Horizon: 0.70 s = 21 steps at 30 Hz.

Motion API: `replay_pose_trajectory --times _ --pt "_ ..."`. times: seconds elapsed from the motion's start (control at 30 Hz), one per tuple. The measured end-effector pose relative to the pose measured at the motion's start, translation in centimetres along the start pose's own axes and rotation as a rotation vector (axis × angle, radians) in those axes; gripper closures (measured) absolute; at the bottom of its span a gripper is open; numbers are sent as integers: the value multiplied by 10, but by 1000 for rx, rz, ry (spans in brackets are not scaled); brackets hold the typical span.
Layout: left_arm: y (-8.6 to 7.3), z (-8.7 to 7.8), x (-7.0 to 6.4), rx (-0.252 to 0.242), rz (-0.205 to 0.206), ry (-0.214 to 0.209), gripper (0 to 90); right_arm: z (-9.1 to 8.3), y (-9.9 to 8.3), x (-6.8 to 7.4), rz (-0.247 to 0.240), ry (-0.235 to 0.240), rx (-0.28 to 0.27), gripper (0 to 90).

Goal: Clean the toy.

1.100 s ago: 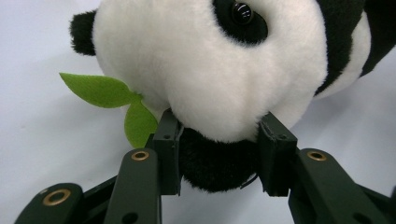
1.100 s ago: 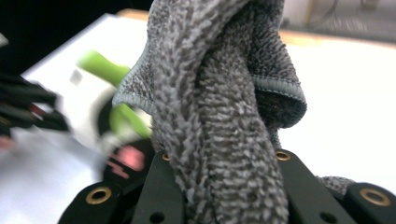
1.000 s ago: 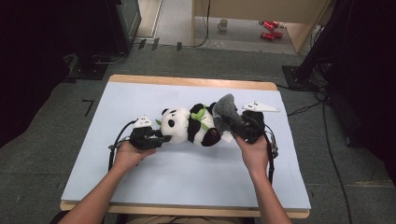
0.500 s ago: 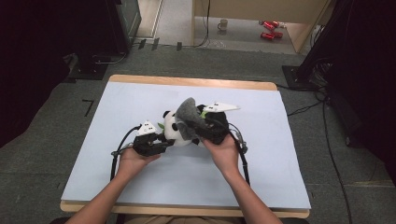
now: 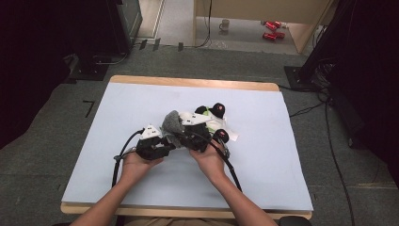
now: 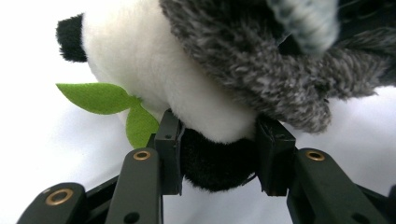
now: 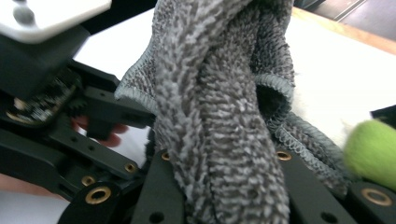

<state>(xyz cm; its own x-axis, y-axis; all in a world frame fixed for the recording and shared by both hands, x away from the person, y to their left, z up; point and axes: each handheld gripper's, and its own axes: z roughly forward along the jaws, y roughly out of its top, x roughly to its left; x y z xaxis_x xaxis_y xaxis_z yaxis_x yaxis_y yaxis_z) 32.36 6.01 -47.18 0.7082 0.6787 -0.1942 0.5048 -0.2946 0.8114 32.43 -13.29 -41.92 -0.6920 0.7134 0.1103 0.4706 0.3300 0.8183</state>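
A black-and-white panda plush (image 5: 214, 120) lies mid-table on the pale blue table cover (image 5: 282, 155). My left gripper (image 5: 162, 141) is shut on a black part of the panda (image 6: 217, 163); its white fur (image 6: 154, 56) and a green felt leaf (image 6: 100, 97) rise above the jaws. My right gripper (image 5: 186, 136) is shut on a grey fuzzy cloth (image 7: 219, 116), which bunches over the panda's head end (image 5: 171, 123). In the left gripper view the cloth (image 6: 261, 60) drapes across the plush. The two grippers nearly touch.
The left gripper's body (image 7: 60, 116) sits close on the left of the right gripper view. Black cables (image 5: 230, 167) trail back along the forearms. The table's wooden edge (image 5: 188, 82) runs along the far side, with dark equipment on the floor beyond.
My right gripper has carried the grey cloth leftward over the panda, up against the left gripper. The left gripper has kept its hold, shifting slightly right and nearer.
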Motion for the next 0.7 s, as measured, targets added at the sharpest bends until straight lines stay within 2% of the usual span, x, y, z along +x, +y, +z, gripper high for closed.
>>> replay_pose_trajectory --times 0.1,0.27,0.4,0.5,0.7 --pt "1 1 2 0 5 -9 597 -1 0 -1 -23 -29 5 779" --pt "4 3 5 12 25 -10 606 -8 -3 -8 -25 -55 12 780" --pt "8 4 11 15 -6 -15 615 -21 -11 -16 -51 -103 32 781" --pt "12 6 13 19 -13 -17 616 -29 -19 -24 -35 -119 44 783" --pt "18 6 19 27 -20 -27 619 -36 -22 -25 -98 -174 70 784"
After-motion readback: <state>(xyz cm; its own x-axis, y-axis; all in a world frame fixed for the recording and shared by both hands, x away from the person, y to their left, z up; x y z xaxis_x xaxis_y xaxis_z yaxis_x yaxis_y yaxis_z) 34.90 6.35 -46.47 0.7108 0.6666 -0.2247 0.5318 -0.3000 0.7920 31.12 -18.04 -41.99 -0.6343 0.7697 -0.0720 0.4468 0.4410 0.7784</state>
